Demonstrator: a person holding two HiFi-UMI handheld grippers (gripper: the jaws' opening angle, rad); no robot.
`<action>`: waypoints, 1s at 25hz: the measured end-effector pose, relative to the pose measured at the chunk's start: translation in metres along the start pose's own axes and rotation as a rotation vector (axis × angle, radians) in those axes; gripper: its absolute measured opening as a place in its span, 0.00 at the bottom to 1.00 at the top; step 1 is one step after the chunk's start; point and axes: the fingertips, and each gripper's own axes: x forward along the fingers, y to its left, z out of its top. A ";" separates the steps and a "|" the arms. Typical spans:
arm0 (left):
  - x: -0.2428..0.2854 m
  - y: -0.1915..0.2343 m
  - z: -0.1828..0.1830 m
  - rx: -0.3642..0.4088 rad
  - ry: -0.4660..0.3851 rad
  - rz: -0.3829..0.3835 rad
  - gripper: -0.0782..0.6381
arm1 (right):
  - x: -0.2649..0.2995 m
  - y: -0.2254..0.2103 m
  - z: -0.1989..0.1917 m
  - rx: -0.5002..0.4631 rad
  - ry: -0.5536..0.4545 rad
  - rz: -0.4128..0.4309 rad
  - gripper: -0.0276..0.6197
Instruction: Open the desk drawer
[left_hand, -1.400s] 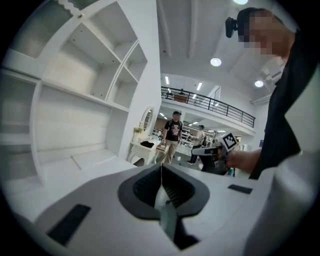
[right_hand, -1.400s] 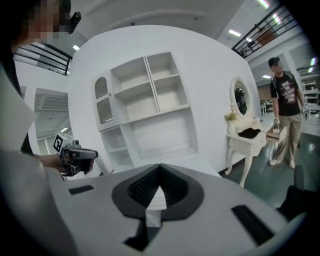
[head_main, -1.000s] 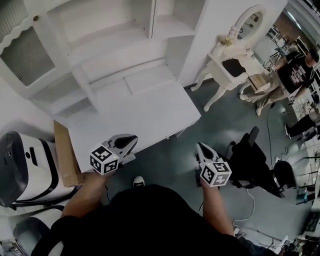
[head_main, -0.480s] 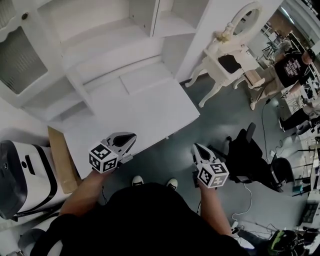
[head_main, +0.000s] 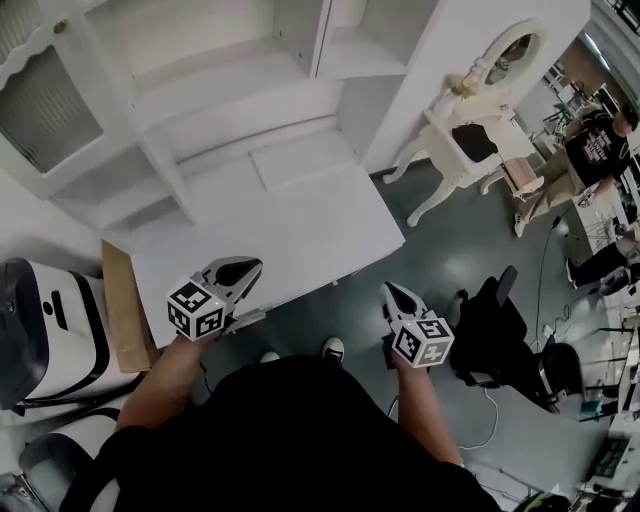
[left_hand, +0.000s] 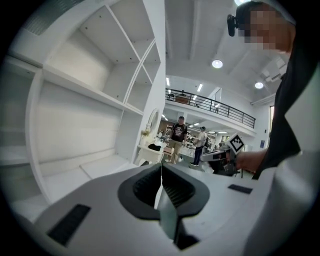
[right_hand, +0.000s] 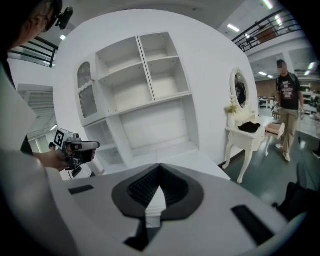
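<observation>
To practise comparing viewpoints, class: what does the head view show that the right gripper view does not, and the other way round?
Only the head view: the wearer's shoes and a cardboard sheet beside the desk.
Only the right gripper view: a straight look at the right gripper, jaws together and empty, plus ceiling lights and a balcony railing.
Both: the left gripper, the desk and its shelves, the white vanity table, and a bystander in black.

Ceiling lamps (left_hand: 216, 64) are lighting everything bright and even; white desk (head_main: 270, 235) is washing out. My gripper views are bending, darkening at corners, close foreground blurring.
</observation>
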 end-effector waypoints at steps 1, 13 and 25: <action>-0.001 0.001 0.003 -0.003 -0.009 0.020 0.13 | 0.002 -0.005 0.003 -0.004 0.000 0.009 0.05; 0.020 -0.009 0.010 -0.010 -0.023 0.146 0.13 | 0.036 -0.061 -0.014 -0.023 0.083 0.101 0.05; 0.024 -0.019 0.003 -0.038 -0.011 0.233 0.13 | 0.085 -0.092 -0.084 -0.052 0.261 0.176 0.05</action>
